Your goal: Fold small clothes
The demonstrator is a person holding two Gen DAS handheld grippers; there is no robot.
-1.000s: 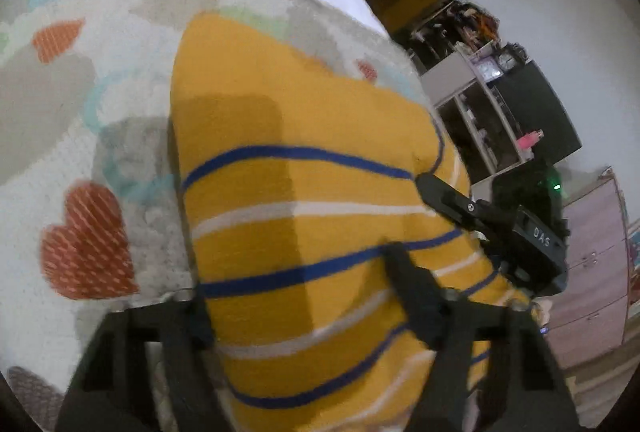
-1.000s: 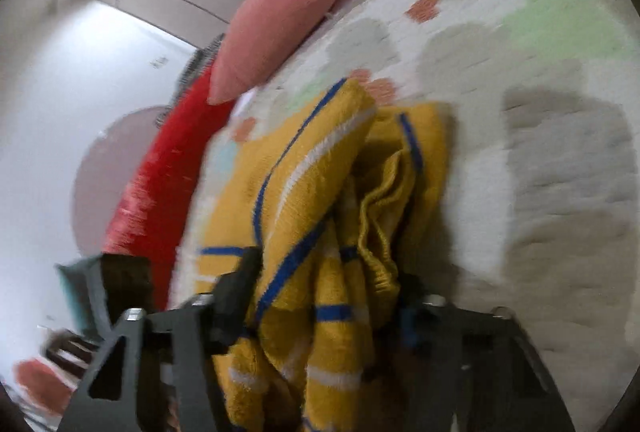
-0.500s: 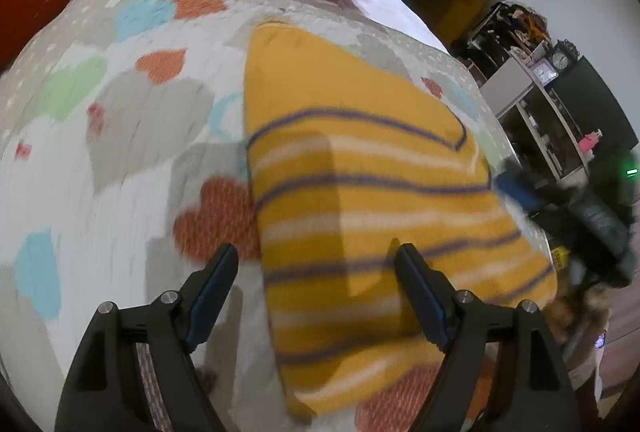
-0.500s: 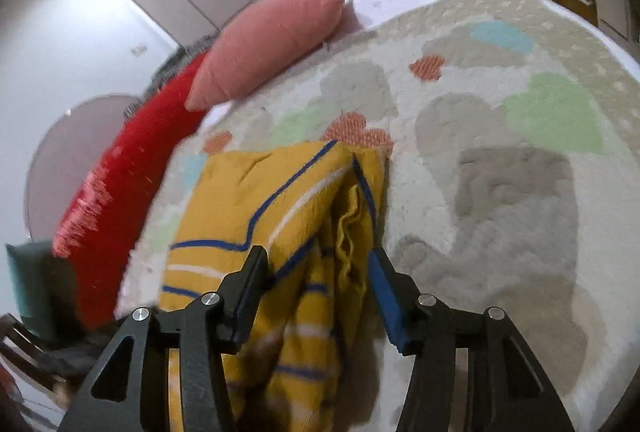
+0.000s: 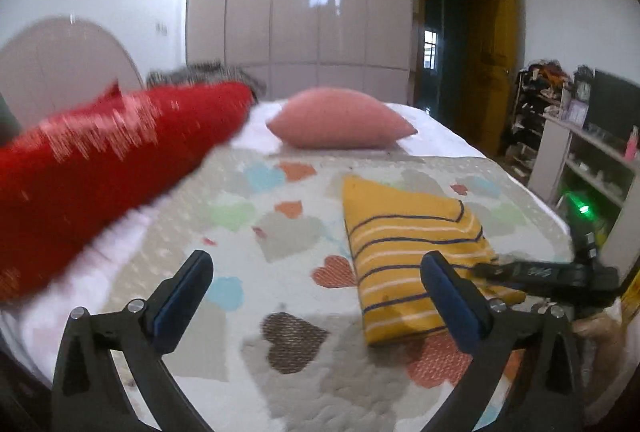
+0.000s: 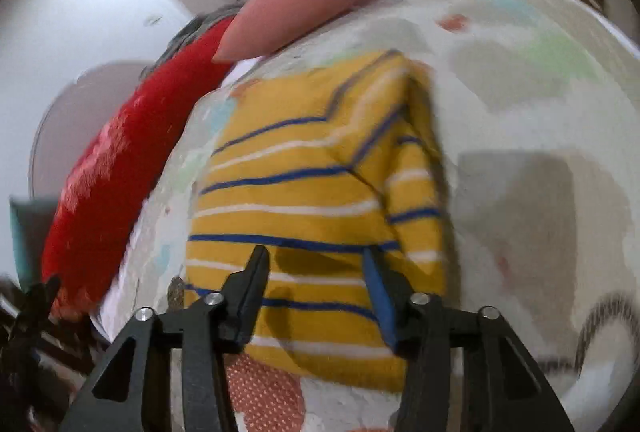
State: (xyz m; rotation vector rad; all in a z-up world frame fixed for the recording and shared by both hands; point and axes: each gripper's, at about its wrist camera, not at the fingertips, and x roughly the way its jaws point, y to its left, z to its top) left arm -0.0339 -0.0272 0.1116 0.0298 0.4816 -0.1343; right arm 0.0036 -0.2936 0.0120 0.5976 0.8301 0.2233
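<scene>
left gripper [image 5: 316,274]: tilted down over bed [image 5: 280,384], jaws just opened wide, empty | right gripper [image 6: 316,272]: angled down above folded sweater [image 6: 304,191], half-open, just narrowing, gripping nothing | sweater at 3 o'clock of left gripper

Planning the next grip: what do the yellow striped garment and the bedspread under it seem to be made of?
The yellow striped garment looks like soft knit fabric, matte, likely cotton or a blend: it folds thick, and its blue and white stripes follow the folds. The bedspread looks like quilted cloth, matte, with stitched puckers around its printed hearts. Blur hides the finer weave of both.
</scene>
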